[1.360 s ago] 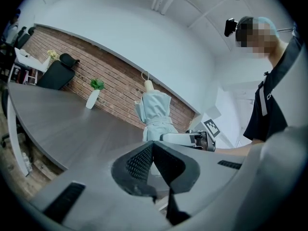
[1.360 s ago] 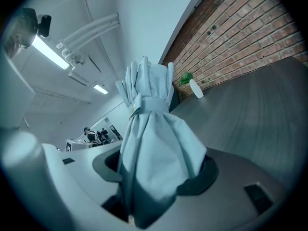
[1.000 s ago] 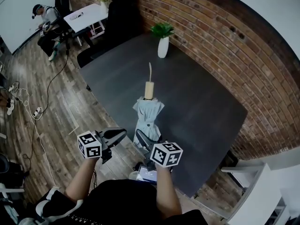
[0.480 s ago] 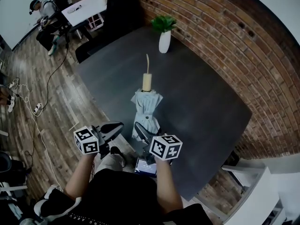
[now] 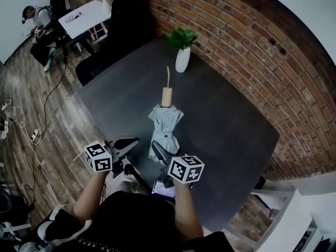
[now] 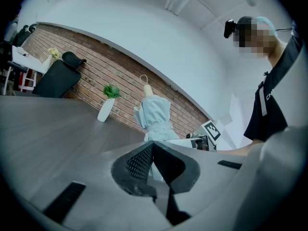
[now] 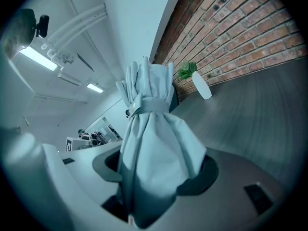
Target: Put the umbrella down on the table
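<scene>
Two jaws of right gripper (image 7: 159,174) clamp umbrella (image 7: 153,124); left gripper (image 6: 153,147) closed.

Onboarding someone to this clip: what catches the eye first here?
The pale blue folded umbrella, clamped in the right gripper and held out over the dark table. Next, the white vase with a green plant at the table's far edge by the brick wall; the left gripper is shut and empty.
</scene>
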Action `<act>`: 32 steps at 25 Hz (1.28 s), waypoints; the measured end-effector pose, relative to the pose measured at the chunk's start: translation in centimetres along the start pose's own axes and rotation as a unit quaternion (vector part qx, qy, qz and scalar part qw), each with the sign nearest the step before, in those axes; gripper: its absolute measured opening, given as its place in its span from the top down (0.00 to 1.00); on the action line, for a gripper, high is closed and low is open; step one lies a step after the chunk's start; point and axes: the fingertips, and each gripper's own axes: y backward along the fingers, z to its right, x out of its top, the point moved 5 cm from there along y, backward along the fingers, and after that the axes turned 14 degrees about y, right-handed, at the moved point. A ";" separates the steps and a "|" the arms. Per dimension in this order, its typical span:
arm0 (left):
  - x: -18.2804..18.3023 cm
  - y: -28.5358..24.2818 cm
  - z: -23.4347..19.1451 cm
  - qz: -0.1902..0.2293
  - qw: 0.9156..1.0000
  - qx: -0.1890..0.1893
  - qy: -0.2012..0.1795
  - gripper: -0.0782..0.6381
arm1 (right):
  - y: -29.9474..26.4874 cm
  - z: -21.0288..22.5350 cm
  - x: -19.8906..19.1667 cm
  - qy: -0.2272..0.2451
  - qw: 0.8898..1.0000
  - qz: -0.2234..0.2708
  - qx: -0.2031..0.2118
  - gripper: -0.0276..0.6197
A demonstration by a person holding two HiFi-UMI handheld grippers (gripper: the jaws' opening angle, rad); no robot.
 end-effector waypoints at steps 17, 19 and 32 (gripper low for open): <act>6.8 1.4 -8.6 -0.052 0.996 -0.065 -0.001 0.89 | -8.6 -0.9 2.5 -0.024 0.997 0.029 -0.069 0.54; 6.7 1.9 -9.1 -0.056 0.996 -0.067 0.001 0.89 | -8.9 -1.2 2.3 -0.028 0.996 0.029 -0.074 0.54; 7.1 1.5 -10.9 -0.066 0.996 -0.066 0.007 0.89 | -10.7 -0.7 1.8 -0.033 0.996 0.013 -0.078 0.54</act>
